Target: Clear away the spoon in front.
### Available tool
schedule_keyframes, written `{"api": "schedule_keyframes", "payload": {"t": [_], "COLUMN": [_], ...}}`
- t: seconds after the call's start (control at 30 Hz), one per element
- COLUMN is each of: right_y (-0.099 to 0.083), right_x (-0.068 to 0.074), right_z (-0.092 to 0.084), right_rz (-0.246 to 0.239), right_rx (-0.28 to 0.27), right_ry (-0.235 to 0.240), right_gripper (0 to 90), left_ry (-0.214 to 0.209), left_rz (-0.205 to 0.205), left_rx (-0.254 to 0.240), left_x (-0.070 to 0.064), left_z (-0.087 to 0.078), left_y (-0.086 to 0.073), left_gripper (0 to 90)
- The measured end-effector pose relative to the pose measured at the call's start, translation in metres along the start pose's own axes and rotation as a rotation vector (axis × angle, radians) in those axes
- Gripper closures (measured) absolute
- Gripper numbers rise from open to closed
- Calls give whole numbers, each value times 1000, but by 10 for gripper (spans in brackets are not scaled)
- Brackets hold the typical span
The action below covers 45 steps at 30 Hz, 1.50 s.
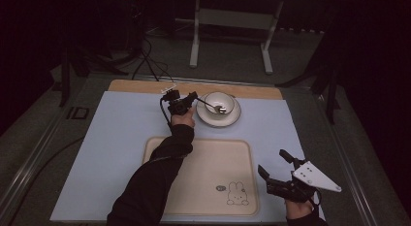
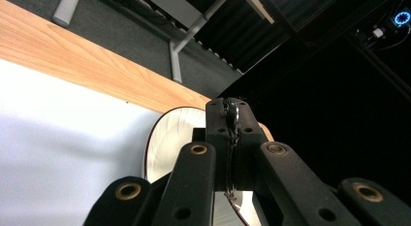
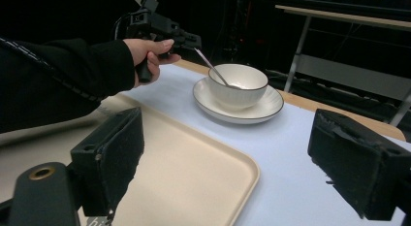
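left gripper [image 1: 193,97]: clamped on spoon [image 1: 211,106] handle, at 9 o'clock of bowl [image 1: 219,104] | spoon: tip down inside bowl, handle slanting toward 10 o'clock | bowl: on saucer [image 1: 203,116], at 12 o'clock of tray [image 1: 203,187] | right gripper [image 1: 273,168]: jaws wide apart, nothing between, at 3 o'clock of tray on blue mat [image 1: 121,134]

Dim room, black surroundings; the pale tabletop [image 1: 121,138] catches overhead light, glaring white in the left gripper view, near parts soft.
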State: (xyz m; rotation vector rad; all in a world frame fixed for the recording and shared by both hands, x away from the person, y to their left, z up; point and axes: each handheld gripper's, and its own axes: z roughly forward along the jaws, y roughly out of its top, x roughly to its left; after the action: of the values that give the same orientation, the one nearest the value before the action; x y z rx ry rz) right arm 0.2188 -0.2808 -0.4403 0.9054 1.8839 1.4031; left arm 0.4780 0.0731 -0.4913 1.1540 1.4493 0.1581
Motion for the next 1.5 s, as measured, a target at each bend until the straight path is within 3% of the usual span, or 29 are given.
{"api": "schedule_keyframes", "payload": {"t": [0.17,0.27,0.53,1.07,1.5], "right_y": [0,0,0,-1,-1], "right_x": [0,0,0,0,0], "right_z": [0,0,1,3,5], "right_rz": [0,-1,-3,-4,0], "right_rx": [0,-2,3,14,19], "right_ry": [-1,-1,4,-1,-7], "right_gripper": [128,128,128,128,128], "left_ry": [-10,-4,-38,-97,-152], "left_rz": [41,93,149,222,289], "left_rx": [-5,5,-9,-5,49], "left_x": [-4,-7,-14,-33,-37], "left_z": [-2,-5,-15,-48,-83], "left_y": [2,5,19,51,72], "left_gripper": [891,892,894,895,895]}}
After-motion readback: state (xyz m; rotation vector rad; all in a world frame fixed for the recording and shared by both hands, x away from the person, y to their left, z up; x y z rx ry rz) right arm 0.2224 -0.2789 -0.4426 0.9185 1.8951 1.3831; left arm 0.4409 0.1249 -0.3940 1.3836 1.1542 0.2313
